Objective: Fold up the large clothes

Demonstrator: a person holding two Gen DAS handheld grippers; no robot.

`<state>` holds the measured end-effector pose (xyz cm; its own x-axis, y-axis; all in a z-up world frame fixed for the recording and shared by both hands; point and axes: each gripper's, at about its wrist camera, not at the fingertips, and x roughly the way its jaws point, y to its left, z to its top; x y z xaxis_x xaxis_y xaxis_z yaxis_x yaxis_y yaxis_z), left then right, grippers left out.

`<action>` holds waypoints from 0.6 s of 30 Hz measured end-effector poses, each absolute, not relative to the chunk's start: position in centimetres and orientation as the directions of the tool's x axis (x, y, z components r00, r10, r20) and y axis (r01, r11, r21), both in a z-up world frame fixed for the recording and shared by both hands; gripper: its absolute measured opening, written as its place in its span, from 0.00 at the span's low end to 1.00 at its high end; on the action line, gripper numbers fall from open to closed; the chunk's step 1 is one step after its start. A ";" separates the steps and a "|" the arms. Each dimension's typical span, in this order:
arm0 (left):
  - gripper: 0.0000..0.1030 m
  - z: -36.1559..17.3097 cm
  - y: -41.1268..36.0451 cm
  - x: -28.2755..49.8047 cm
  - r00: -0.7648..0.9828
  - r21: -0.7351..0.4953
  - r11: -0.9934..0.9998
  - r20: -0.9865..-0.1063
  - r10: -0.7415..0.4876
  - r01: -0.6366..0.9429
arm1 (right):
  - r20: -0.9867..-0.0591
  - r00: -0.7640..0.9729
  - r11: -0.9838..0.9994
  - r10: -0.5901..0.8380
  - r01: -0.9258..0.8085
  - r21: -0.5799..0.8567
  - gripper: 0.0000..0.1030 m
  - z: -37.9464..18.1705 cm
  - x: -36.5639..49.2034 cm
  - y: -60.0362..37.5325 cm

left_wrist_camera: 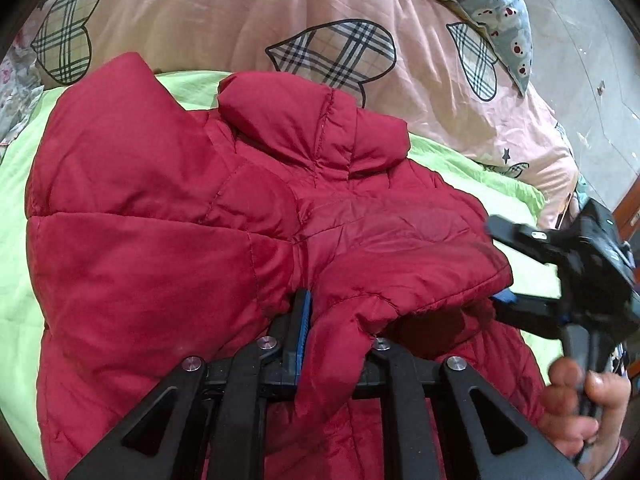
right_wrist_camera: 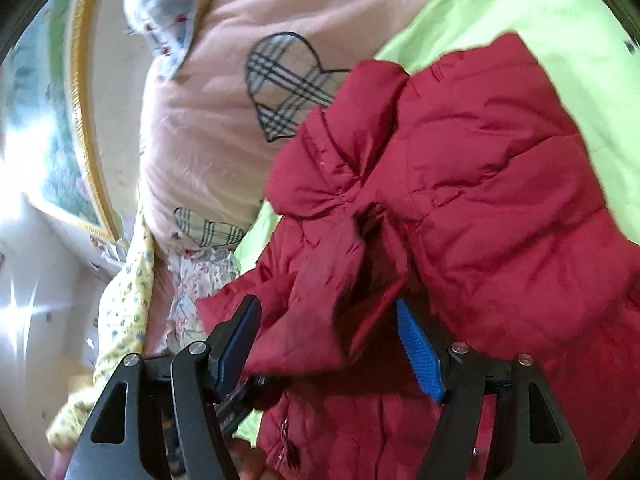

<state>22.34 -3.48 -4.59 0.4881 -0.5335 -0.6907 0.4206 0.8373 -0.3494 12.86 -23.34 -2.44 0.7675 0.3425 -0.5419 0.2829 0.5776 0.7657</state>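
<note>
Red padded jacket (left_wrist_camera: 168, 216) lies spread on green sheet (left_wrist_camera: 16, 248), hood (left_wrist_camera: 316, 124) toward pink quilt (left_wrist_camera: 248, 4) with plaid hearts. Left gripper (left_wrist_camera: 336, 340) at jacket's near hem: fingers clamped on raised fold of red fabric, one blue pad (left_wrist_camera: 302, 328) showing, other buried under cloth. Right gripper (right_wrist_camera: 332, 344) at jacket's side edge: fingers apart, bunched sleeve fabric lying between blue pads (right_wrist_camera: 420, 352). Blue bear-print pillow (left_wrist_camera: 492, 4) at quilt's far corner.

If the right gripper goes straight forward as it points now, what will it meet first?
Most likely the red puffer jacket: a fold of it already lies between the open fingers of the right gripper. How deep it sits is unclear.
</note>
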 end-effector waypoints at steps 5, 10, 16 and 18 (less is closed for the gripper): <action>0.20 -4.2 -3.9 22.0 0.470 -0.323 0.832 -0.707 -0.529 0.451 | -0.566 0.757 0.608 0.326 0.290 0.739 0.14 -2.5 13.6 -23.0; 0.23 -3.5 -3.6 21.3 0.432 -0.327 0.815 -0.720 -0.543 0.478 | -0.564 0.781 0.681 0.268 0.261 0.685 0.11 -0.6 12.7 -22.4; 0.70 -2.7 -3.3 20.8 0.405 -0.354 0.791 -0.712 -0.574 0.499 | -0.557 0.811 0.731 0.179 0.269 0.627 0.03 1.0 10.7 -22.4; 0.81 -2.0 -3.4 20.2 0.458 -0.301 0.810 -0.702 -0.545 0.504 | -0.557 0.813 0.721 0.173 0.281 0.634 0.02 0.8 10.2 -22.9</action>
